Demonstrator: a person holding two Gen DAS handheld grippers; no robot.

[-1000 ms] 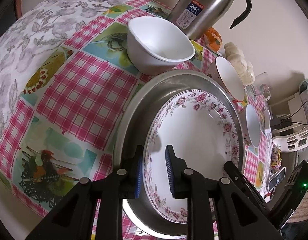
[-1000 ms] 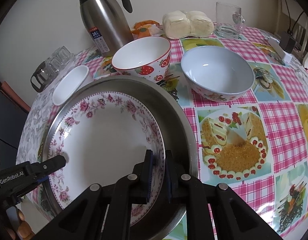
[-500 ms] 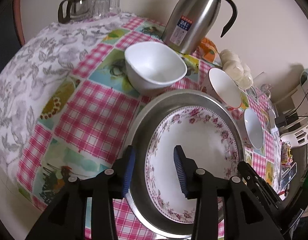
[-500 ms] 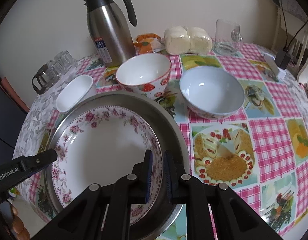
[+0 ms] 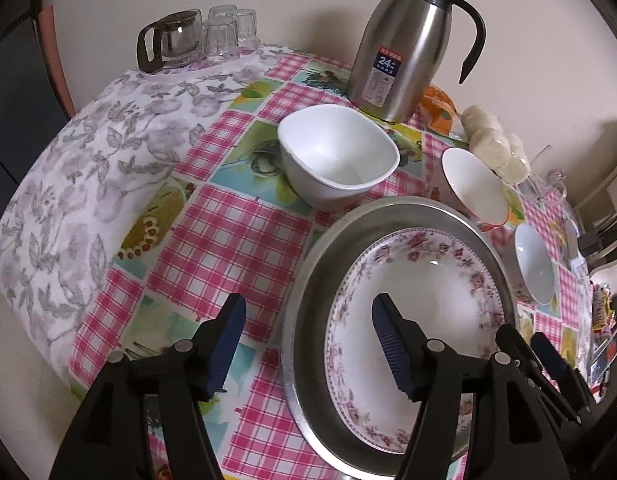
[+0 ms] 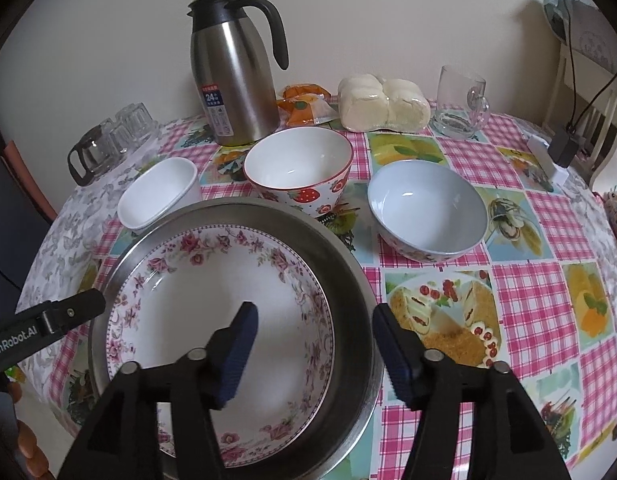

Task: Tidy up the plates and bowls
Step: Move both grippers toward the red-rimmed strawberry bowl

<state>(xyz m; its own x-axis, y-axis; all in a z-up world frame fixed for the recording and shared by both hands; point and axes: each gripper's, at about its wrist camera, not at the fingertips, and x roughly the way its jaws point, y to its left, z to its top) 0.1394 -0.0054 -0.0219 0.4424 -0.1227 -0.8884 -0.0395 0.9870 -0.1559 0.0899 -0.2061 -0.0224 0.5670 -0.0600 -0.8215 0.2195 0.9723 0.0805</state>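
Note:
A floral-rimmed plate [image 5: 428,312] [image 6: 212,296] lies inside a wide steel basin [image 5: 420,210] [image 6: 348,276] on the checked tablecloth. Behind it stand a white squarish bowl [image 5: 336,156] [image 6: 158,196], a strawberry-patterned bowl [image 5: 474,184] [image 6: 298,170] and a pale blue bowl [image 5: 534,264] [image 6: 426,208]. My left gripper [image 5: 308,340] is open and empty, straddling the basin's left rim from above. My right gripper [image 6: 314,344] is open and empty, straddling the basin's right rim from above; it also shows in the left wrist view [image 5: 548,356].
A steel thermos jug [image 5: 408,48] [image 6: 236,84] stands at the back. A glass pot and tumblers [image 5: 196,40] [image 6: 104,144] sit back left. Wrapped buns [image 6: 382,104], an orange packet [image 6: 304,106] and a glass mug [image 6: 460,104] sit back right. A chair [image 6: 588,80] is at right.
Both grippers have opened wide, letting go of the plate and basin rim, and pulled back and up. The plate now rests in the basin.

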